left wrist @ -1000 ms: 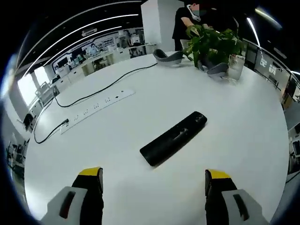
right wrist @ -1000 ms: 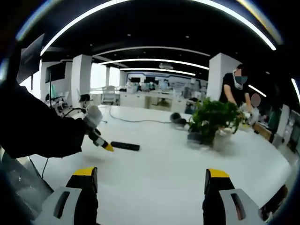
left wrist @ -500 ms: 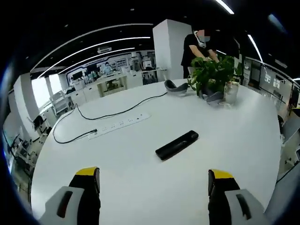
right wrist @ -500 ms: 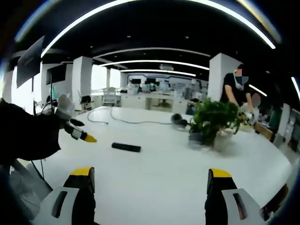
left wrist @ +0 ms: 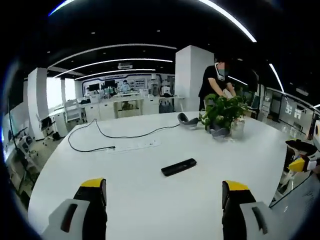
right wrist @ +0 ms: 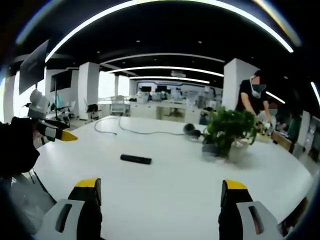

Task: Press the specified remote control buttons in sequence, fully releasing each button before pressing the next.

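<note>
Both pairs of yellow-tipped jaws stand wide apart with nothing between them: the left gripper (left wrist: 163, 192) hangs above the near edge of the white table (left wrist: 150, 210), and the right gripper (right wrist: 160, 192) does the same from its own side. Neither touches anything. The black remote control (left wrist: 178, 167) lies flat on the bare middle of the table, well ahead of both pairs of jaws, a long dark bar resting at a slight angle. Beyond it to the left a white power strip (left wrist: 134, 146) lies on the tabletop with a black cable (left wrist: 120, 135) looping away toward the far edge. On the far right of the table stands a leafy potted plant (left wrist: 221, 113), with a grey curved object (left wrist: 187, 120) just beside it on the left. Behind the plant a person in dark clothes (left wrist: 215, 86) bends over the table.
</note>
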`<act>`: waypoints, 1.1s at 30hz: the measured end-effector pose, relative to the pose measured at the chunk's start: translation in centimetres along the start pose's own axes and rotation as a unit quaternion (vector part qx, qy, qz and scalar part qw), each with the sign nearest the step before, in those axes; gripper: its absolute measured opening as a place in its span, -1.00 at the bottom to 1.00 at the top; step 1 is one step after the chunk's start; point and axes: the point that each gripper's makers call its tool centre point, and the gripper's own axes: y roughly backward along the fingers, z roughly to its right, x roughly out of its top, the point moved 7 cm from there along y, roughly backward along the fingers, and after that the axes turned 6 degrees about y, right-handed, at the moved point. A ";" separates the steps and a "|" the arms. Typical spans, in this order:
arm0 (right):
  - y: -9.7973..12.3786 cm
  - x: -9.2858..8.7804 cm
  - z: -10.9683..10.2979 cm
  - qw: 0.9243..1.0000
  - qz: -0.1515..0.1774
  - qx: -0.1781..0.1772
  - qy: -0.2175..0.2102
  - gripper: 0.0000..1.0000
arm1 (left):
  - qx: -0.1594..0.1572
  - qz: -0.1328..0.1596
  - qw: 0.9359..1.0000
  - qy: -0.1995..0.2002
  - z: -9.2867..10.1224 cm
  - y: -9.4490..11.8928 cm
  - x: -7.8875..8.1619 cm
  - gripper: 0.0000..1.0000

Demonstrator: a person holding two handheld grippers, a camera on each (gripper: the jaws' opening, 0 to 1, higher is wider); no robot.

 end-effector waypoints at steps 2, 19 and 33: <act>0.0 0.0 -0.1 1.000 0.000 0.001 0.002 0.98 | 0.015 0.019 1.000 0.006 0.1 1.0 -0.1 1.00; 0.1 -0.1 -0.7 1.000 -0.007 0.016 0.021 0.88 | 0.103 0.052 0.993 0.027 -0.4 8.0 -3.7 1.00; 0.0 -0.2 -0.9 0.999 -0.016 0.025 0.018 0.84 | 0.140 0.072 0.988 0.008 -1.6 8.4 -4.3 1.00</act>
